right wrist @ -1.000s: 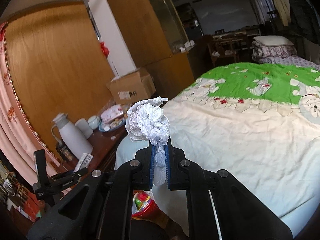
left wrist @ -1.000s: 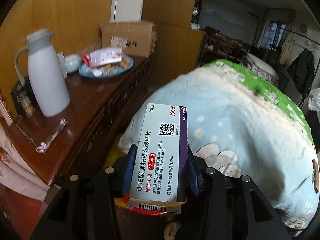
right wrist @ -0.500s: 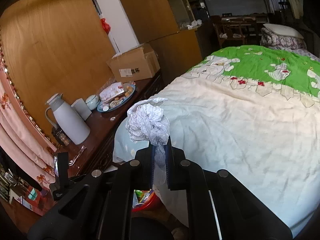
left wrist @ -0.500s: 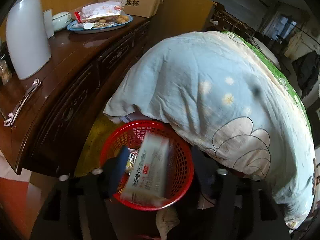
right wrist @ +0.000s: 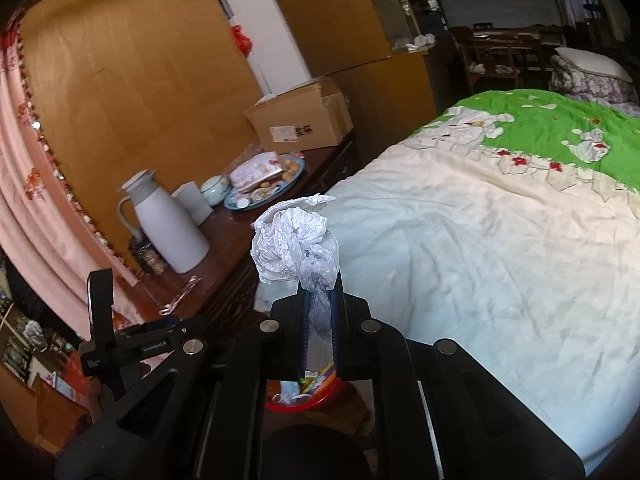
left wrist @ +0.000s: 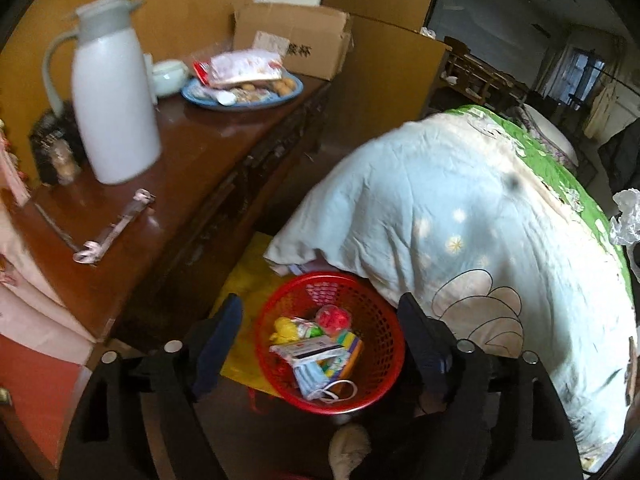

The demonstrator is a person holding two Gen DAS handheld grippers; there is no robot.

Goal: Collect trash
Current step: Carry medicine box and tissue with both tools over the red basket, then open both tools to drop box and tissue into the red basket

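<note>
A red mesh basket (left wrist: 382,336) stands on the floor between the wooden dresser and the bed. It holds the medicine box (left wrist: 308,352), a face mask and colourful wrappers. My left gripper (left wrist: 320,316) is open and empty, its jaws wide apart above the basket. My right gripper (right wrist: 319,292) is shut on a crumpled white paper ball (right wrist: 294,240), held up over the bed's near corner; the basket's rim (right wrist: 296,404) shows below it. The paper also shows at the right edge of the left wrist view (left wrist: 626,216).
The dresser (left wrist: 192,152) carries a white thermos jug (left wrist: 114,100), a blue plate of snacks (left wrist: 244,88), a cardboard box (left wrist: 292,40) and a clear strip (left wrist: 114,226). The bed's pale quilt (left wrist: 460,216) overhangs the basket. A yellow mat (left wrist: 248,276) lies under it.
My left gripper opened and dropped the medicine box into the red basket, then tilted up again. My right gripper kept its hold on the paper ball and shifted slightly.
</note>
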